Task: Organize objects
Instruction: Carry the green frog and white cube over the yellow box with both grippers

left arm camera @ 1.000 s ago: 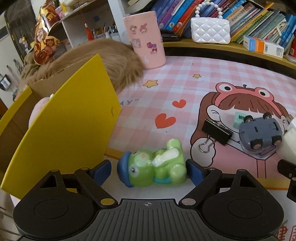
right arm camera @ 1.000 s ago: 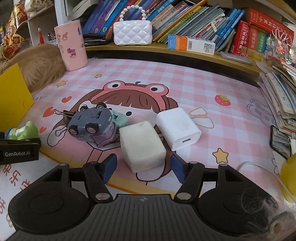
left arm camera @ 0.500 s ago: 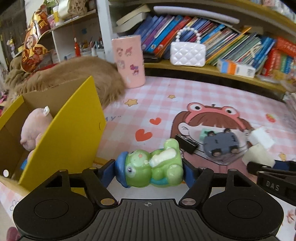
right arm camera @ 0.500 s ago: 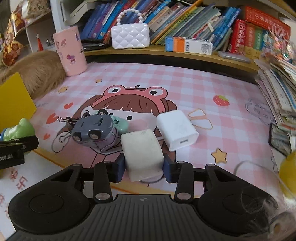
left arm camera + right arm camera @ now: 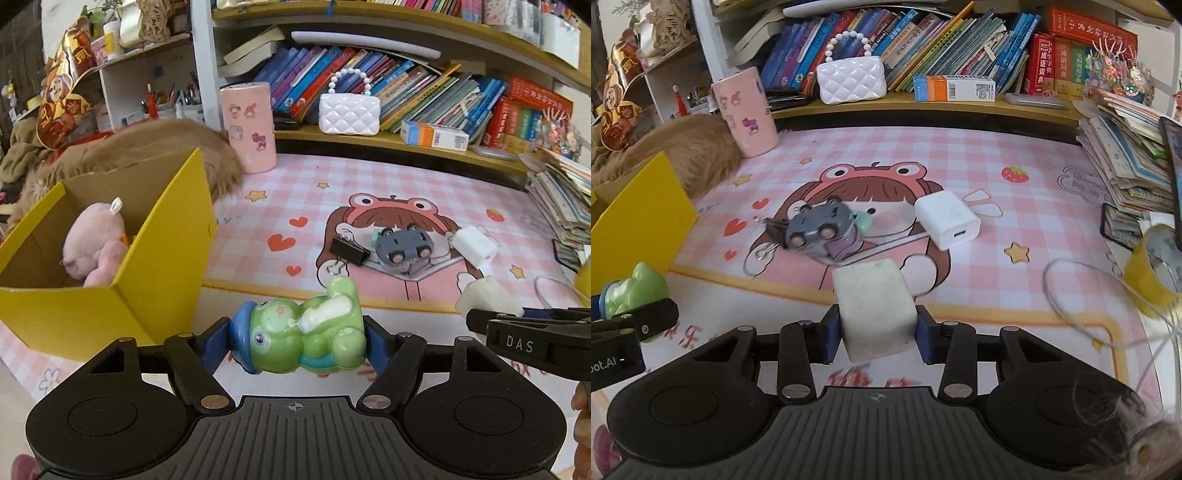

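Note:
My left gripper (image 5: 297, 341) is shut on a green frog toy (image 5: 306, 334) and holds it above the mat, just right of an open yellow cardboard box (image 5: 155, 280) that holds a pink plush (image 5: 94, 245). My right gripper (image 5: 875, 334) is shut on an off-white block (image 5: 873, 306) and holds it above the mat; the block also shows in the left wrist view (image 5: 487, 297). On the mat lie a grey toy car (image 5: 820, 229), a black binder clip (image 5: 349, 251), a mint eraser (image 5: 862, 219) and a white charger (image 5: 947, 219).
A pink cup (image 5: 249, 125) and a brown furry heap (image 5: 147, 147) stand behind the box. A white purse (image 5: 849, 79) and books fill the back shelf. A paper stack (image 5: 1123, 158), yellow tape roll (image 5: 1156, 266) and thin cable (image 5: 1071, 295) are at the right.
Both grippers closed on their objects and lifted them off the mat. The left one rose with the frog toy, so the inside of the box came into view; the right one rose with the block.

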A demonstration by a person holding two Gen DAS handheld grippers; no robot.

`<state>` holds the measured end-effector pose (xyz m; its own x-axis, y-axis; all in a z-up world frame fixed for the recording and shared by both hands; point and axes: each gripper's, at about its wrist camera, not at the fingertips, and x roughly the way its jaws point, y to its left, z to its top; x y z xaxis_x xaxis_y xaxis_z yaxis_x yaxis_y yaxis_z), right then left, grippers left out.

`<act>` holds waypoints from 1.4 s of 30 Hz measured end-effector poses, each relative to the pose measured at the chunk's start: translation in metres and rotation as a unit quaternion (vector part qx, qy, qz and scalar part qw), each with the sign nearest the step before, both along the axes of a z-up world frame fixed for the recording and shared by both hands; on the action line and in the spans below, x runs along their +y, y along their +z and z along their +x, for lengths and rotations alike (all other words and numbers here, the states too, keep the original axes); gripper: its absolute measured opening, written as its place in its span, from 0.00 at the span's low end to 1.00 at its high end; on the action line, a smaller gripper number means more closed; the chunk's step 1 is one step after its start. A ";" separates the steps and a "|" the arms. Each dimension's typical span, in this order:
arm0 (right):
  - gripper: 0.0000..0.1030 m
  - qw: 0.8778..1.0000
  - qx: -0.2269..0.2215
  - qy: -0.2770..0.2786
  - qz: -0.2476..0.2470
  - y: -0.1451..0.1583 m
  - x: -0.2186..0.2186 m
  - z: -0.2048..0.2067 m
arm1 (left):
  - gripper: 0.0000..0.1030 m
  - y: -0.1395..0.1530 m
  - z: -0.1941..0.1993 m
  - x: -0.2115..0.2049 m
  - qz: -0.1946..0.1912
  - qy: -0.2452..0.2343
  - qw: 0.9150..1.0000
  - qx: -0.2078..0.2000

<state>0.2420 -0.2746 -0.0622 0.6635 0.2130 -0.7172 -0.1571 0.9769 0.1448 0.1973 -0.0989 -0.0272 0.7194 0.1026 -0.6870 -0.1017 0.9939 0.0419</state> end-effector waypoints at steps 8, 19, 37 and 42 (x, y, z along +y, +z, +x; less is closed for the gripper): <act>0.36 1.000 0.005 -0.006 -0.007 0.010 0.022 -0.048 | 0.72 0.001 -0.033 0.022 -0.012 -0.021 1.000 -0.006; 0.36 1.000 -0.002 -0.013 -0.026 0.019 0.077 -0.105 | 0.72 0.007 -0.078 0.081 -0.025 -0.047 0.998 -0.022; 0.36 0.999 -0.010 0.020 -0.035 0.020 0.193 -0.185 | 0.72 0.007 -0.155 0.192 -0.027 -0.036 0.999 -0.021; 0.36 0.999 -0.011 0.033 -0.031 0.018 0.221 -0.200 | 0.72 0.008 -0.173 0.217 -0.022 -0.025 0.999 -0.026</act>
